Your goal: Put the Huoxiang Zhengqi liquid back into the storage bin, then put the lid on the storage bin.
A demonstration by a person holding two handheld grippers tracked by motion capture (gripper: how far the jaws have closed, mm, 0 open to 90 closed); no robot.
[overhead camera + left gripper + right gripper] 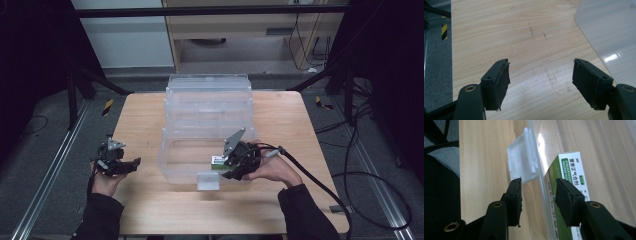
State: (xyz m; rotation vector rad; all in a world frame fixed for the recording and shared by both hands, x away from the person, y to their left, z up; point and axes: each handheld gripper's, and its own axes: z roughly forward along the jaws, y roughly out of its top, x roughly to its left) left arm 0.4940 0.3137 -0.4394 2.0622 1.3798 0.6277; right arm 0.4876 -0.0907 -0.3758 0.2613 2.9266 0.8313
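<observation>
Straddling the near wall of the clear plastic bin (200, 150), the right gripper (537, 195) has its fingers (570, 200) parted, one outside the wall and one inside, with nothing pressed between the pads. The green-and-white box (569, 167) lies inside the bin, just past the inner finger at about 1 o'clock in the right gripper view, its long axis running roughly along the line of the fingers. The bin's white latch (521, 165) hangs on the wall at 11 o'clock from the outer finger. In the high view the box (217, 161) sits at the bin's near right corner, at 9 o'clock from the right gripper (235, 167); the right hand is plainly the nearer. The left gripper (540, 77) hovers over bare table (499, 30), fingers wide apart and empty, well apart from the bin's corner at 2 o'clock.
</observation>
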